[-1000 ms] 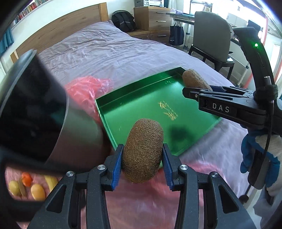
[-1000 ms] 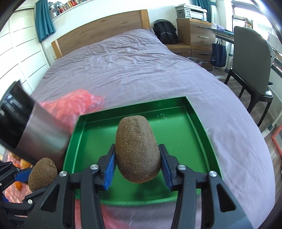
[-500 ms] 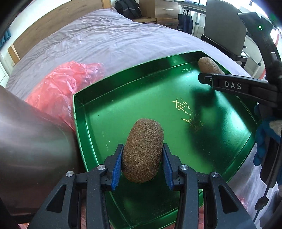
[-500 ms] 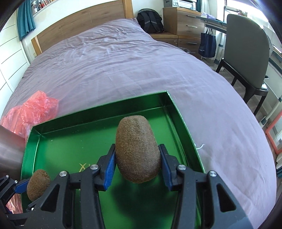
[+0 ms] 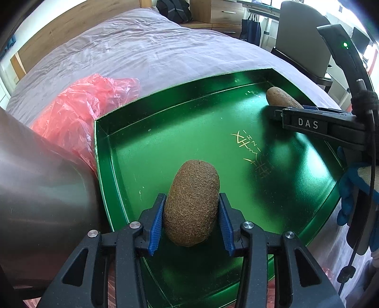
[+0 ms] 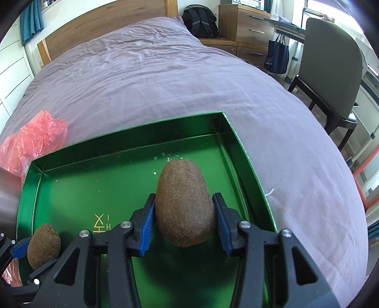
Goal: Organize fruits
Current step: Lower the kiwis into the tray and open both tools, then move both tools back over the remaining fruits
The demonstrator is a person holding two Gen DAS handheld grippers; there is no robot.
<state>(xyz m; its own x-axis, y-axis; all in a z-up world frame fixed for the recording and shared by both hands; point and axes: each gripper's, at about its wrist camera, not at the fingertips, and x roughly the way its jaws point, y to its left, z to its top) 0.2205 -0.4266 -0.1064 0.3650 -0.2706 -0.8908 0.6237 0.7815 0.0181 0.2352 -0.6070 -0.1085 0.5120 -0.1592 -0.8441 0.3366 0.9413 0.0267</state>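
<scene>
Both grippers are over the green tray (image 5: 111, 180) on the bed, each one clamped onto a kiwi. Right at the tips of the left gripper (image 5: 191, 219) sits a fuzzy kiwi (image 5: 191, 203), squeezed between the blue pads (image 5: 156, 222) and poking up past them, over the near part of the tray floor. To that gripper's left, very close, is a big shiny metal container (image 5: 42, 201), and just past it a crumpled red plastic bag (image 5: 80, 118) against the tray's left wall. Off to its right and further ahead, the right gripper (image 6: 184, 225) comes in sideways, grasping a smoother brown kiwi (image 6: 183, 203) near the tray's far right corner; I can't tell if either fruit is touching the tray floor. There's a gloved hand (image 5: 353, 187) in blue behind that gripper. Gold scratchy lettering (image 5: 253, 151) marks the tray floor between the two tools. Beyond the tray it's just rumpled purple bedding (image 6: 154, 78), then the wooden headboard (image 6: 99, 21), a black backpack (image 6: 200, 21) and a grey chair (image 6: 331, 71) further off to the right.
</scene>
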